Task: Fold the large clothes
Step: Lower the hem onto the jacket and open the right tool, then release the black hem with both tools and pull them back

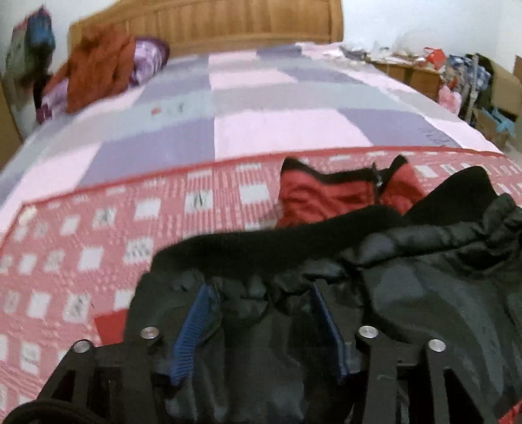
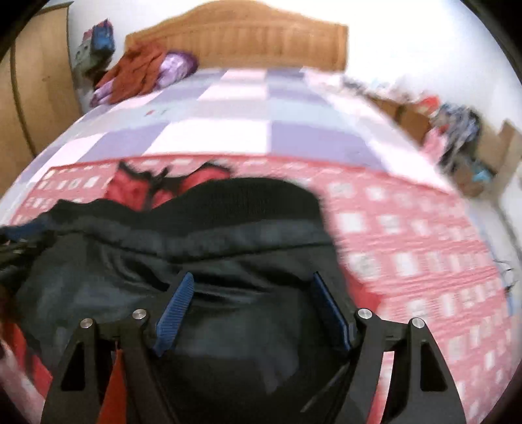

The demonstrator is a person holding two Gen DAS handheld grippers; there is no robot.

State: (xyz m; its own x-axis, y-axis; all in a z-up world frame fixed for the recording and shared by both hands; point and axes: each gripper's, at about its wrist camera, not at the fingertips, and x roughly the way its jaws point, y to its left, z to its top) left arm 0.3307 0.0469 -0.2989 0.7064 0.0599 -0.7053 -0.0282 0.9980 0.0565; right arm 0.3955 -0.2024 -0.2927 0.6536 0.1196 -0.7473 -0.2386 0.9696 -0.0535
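Note:
A red jacket with a black lining and black ribbed hem [image 1: 407,261] lies on the red checked cloth [image 1: 98,248] at the foot of the bed. Its red collar with a zip [image 1: 345,192] points to the headboard. My left gripper [image 1: 261,287] is open, its blue-padded fingers [image 1: 195,329] spread over the bunched black lining near the hem. In the right wrist view the jacket [image 2: 202,248] fills the lower left. My right gripper [image 2: 251,277] is open, its fingers [image 2: 176,316] standing wide over the lining.
The bed has a purple and pink checked sheet [image 1: 248,107] and a wooden headboard [image 1: 228,22]. Orange and purple clothes [image 1: 104,68] lie at the far left. Cardboard boxes and clutter [image 1: 469,81] stand to the right of the bed. A wooden wardrobe [image 2: 36,91] stands at left.

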